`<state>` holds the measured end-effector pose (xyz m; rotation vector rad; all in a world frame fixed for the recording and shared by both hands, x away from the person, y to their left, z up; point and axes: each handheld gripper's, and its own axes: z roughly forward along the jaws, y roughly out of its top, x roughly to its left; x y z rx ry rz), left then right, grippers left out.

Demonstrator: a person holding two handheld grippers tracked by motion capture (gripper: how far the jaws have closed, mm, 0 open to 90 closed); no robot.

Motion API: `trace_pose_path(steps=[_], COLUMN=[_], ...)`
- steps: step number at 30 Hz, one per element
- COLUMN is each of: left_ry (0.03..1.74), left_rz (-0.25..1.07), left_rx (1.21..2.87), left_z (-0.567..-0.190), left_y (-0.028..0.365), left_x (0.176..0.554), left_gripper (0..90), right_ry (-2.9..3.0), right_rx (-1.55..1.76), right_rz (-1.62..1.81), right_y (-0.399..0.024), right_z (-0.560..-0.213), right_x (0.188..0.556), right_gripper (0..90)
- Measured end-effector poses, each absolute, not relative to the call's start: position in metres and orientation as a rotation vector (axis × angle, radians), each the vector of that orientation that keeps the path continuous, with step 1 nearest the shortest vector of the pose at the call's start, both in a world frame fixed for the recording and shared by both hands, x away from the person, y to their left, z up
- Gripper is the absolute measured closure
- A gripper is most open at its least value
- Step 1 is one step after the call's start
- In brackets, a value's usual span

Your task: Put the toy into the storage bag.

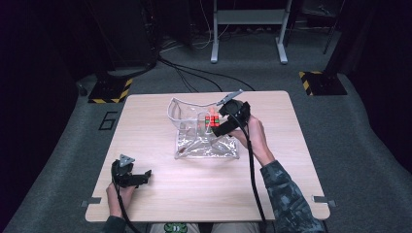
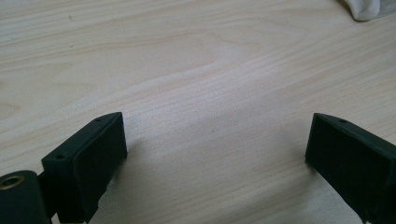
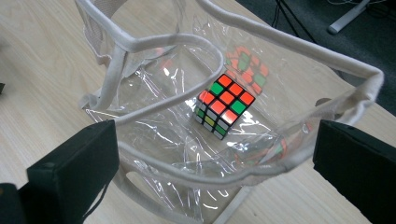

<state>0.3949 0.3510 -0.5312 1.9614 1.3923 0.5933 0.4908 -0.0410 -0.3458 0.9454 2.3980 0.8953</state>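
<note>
A clear plastic bag [image 1: 194,141] with white trim stands open at the middle of the wooden table [image 1: 145,121]. A scrambled puzzle cube [image 3: 225,103] with orange, green and white squares lies at the bottom of the bag [image 3: 154,140]; it shows in the high view as the cube [image 1: 212,119]. My right gripper [image 1: 221,127] hovers over the bag's right rim, open, with nothing between its jaws. My right gripper [image 3: 215,172] looks down into the bag's mouth. My left gripper [image 1: 141,177] rests near the table's front left, open and apart from the bag. My left gripper [image 2: 215,154] frames bare wood.
A corner of the bag's white trim [image 2: 366,8] shows at the top right of the left gripper view. Black cables [image 1: 194,73] and a grey table frame [image 1: 248,29] lie on the floor beyond the table. Yellow-black striped bases [image 1: 109,90] stand at both far corners.
</note>
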Motion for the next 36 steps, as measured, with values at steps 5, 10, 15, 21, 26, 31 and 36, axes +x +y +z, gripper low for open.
trace_pose_path(steps=[5,10,15,21,26,31,36], left_ry=[1.393,1.394,1.394,1.394,1.392,1.392,1.392], left_rz=[0.593,0.593,0.593,0.593,0.595,0.595,0.592], left_rx=[1.961,1.961,1.961,1.961,1.964,1.963,1.973], left_z=[-0.531,-0.531,-0.531,-0.531,-0.531,-0.531,-0.531], left_y=[0.351,0.351,0.351,0.351,0.351,0.351,0.352], left_x=[0.395,0.395,0.395,0.395,0.395,0.395,0.395], left_gripper=[5.2,5.2,5.2,5.2,5.2,5.2,5.2], right_ry=[2.385,2.363,2.343,2.335,2.334,2.333,2.322], right_rx=[0.927,0.955,0.948,0.965,0.987,1.014,1.055], right_rz=[0.917,0.933,0.937,0.939,0.935,0.933,0.932], right_y=[-0.049,-0.059,-0.068,-0.077,-0.083,-0.092,-0.103], right_z=[-0.345,-0.347,-0.350,-0.357,-0.364,-0.373,-0.381], right_x=[0.483,0.475,0.469,0.464,0.461,0.458,0.453], right_gripper=[0.0,0.0,0.3,0.3,0.3,0.3,0.2])
